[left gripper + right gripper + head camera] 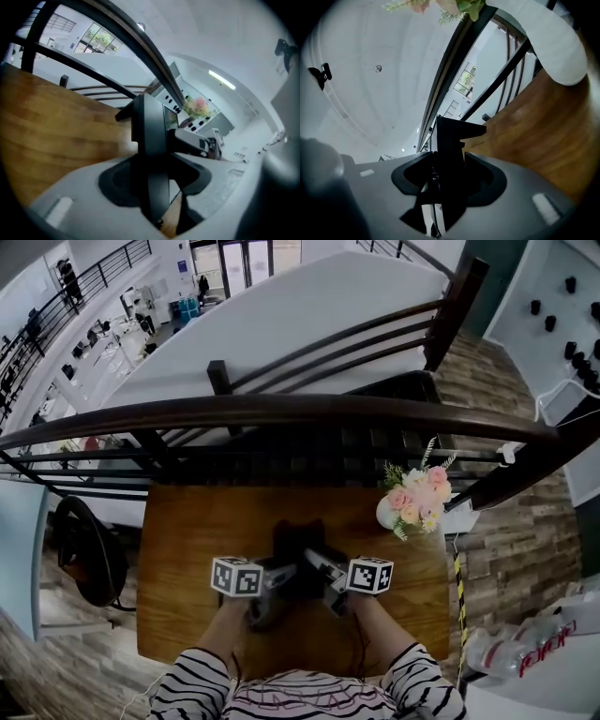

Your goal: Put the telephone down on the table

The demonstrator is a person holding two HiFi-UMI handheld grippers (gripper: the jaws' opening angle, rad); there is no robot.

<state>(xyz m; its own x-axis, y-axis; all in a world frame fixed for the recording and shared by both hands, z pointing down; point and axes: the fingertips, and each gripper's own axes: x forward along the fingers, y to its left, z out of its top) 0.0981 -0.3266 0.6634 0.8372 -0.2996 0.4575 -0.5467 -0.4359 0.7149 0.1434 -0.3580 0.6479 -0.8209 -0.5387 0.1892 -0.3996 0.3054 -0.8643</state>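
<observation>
We grip one phone (298, 547) between two tools, the left tool (281, 577) and right tool (323, 574), each partly open and clenched on it, over the surface (197, 531). One vase (388, 513) stands far right.

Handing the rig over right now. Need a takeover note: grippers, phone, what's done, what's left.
Left gripper: shut on the telephone.
Right gripper: shut on the same telephone, from the other side.
Telephone: held between both over the middle of the wooden table. The flower vase stands at the far right. Contact with the table cannot be told.
Done: the phone is over the table.
Left: set it down clear of the vase, open both jaws, pull back.
</observation>
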